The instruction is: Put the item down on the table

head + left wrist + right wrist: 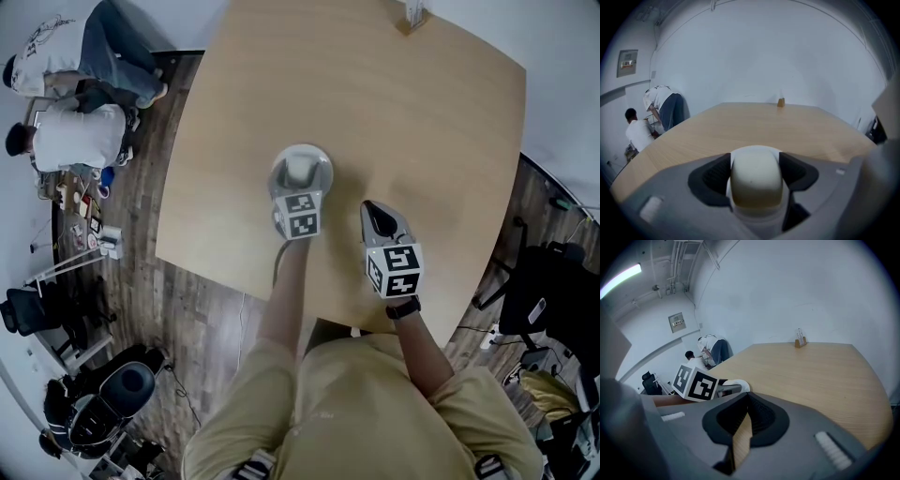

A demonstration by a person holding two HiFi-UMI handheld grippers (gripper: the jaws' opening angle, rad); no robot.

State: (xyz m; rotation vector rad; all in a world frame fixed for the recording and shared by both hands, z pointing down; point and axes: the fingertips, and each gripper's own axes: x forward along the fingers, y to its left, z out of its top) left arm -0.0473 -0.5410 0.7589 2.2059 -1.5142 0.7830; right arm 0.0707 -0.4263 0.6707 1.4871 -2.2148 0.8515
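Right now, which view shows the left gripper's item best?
Left gripper view: the white item sits close, clamped between the jaws. Head view shows its top, small; right gripper view, just an edge.

The light is bright, even and rather cool in all three views. In the right gripper view a ceiling lamp (621, 280) burns out to a white strip in the upper left of the frame. Shadows on the table (422, 122) are soft and faint. Both gripper views have dark, rounded corners, and straight lines bend near the edges. At the bottom, the left gripper (755, 162), its white item (756, 179) and the right gripper (749, 404) are out of focus; the background is sharper.
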